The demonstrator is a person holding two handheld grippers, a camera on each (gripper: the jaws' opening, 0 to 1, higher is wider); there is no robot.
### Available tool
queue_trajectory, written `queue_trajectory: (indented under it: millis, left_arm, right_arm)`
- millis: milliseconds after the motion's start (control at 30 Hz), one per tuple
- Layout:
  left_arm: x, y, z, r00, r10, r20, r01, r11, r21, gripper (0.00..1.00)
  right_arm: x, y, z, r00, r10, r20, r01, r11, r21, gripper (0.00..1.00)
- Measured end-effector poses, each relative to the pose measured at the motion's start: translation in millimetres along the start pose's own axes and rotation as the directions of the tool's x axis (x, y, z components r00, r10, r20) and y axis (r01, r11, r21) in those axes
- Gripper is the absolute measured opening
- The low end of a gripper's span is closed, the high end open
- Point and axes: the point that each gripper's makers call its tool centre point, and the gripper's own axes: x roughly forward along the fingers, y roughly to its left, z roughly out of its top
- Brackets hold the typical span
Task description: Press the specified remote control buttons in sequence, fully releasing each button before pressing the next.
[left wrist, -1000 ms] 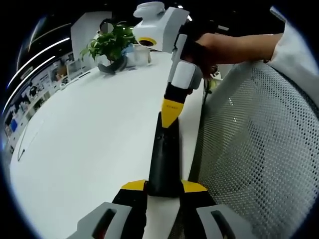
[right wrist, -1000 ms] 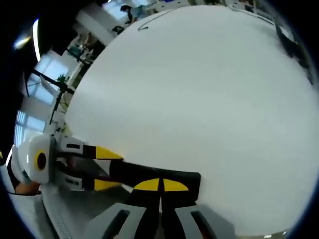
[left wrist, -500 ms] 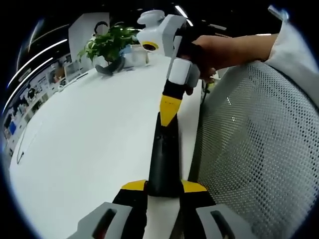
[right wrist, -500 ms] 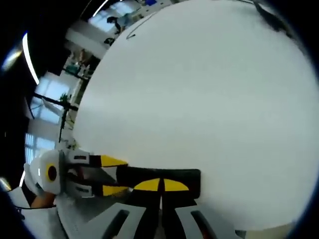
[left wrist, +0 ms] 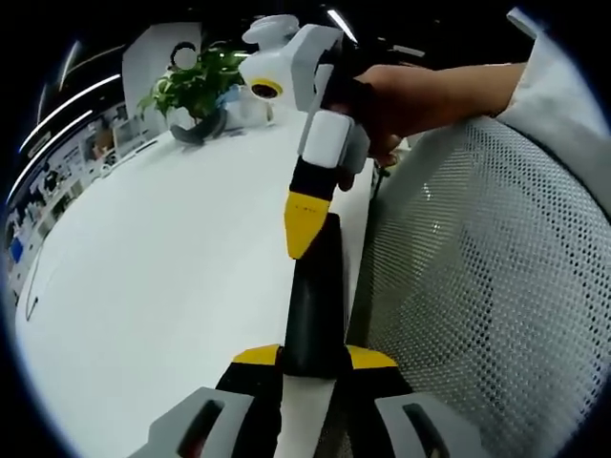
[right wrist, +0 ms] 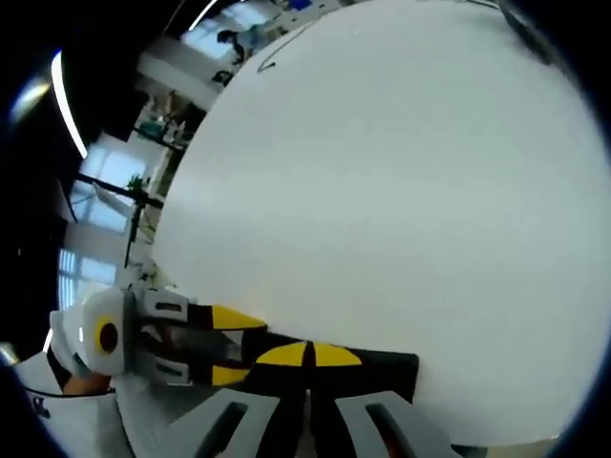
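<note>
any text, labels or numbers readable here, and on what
No text can be read in either view.
Remote control, held in the left gripper: black, no button labels legible.
Right gripper: a faint dark mark on its yellow tip, too small to read.
Left gripper body in the right gripper view: small dark marks, blurred.
White table: no print visible.

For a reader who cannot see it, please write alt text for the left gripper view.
The left gripper clamps the near end of a black remote control at the edge of a white table. The right gripper, its jaws together, points down at the remote's far end, beside a mesh chair back.
</note>
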Motion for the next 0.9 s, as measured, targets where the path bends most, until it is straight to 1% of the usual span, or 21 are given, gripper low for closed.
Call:
queue_trajectory:
  millis: [100, 300, 433, 667, 833, 900]
  left_arm:
    - [0.1, 0.0, 0.0, 1.000, 0.004, 0.001, -0.004, 1.000, 0.009, 0.23]
    - [0.9, 0.5, 0.0, 1.000, 0.012, 0.003, -0.012, 1.000, 0.012, 0.24]
    - [1.1, 0.6, 0.2, 1.000, 0.010, 0.008, -0.011, 1.000, 0.007, 0.24]
    - [0.9, 0.2, 0.3, 1.000, 0.014, 0.013, -0.014, 1.000, 0.007, 0.24]
    - [1.3, 0.8, 0.6, 1.000, 0.015, 0.016, -0.016, 1.000, 0.009, 0.24]
    - [1.3, 0.8, 0.9, 1.000, 0.017, 0.014, -0.017, 1.000, 0.018, 0.24]
  right_arm:
    - [3.1, -2.5, -4.5, 0.999, -0.019, -0.029, 0.018, 1.000, -0.019, 0.00]
    - [2.1, -3.0, -4.8, 1.000, -0.017, -0.025, 0.016, 1.000, -0.026, 0.00]
    - [2.6, -2.0, -5.4, 0.999, -0.025, -0.022, 0.024, 0.998, -0.065, 0.00]
    - [4.0, -3.1, -4.9, 0.999, -0.035, -0.017, 0.033, 0.995, -0.090, 0.00]
    - [4.1, -3.4, -4.1, 0.999, -0.039, -0.016, 0.037, 0.995, -0.094, 0.00]
    - [3.2, -4.6, -3.8, 1.000, -0.024, -0.010, 0.023, 0.997, -0.069, 0.00]
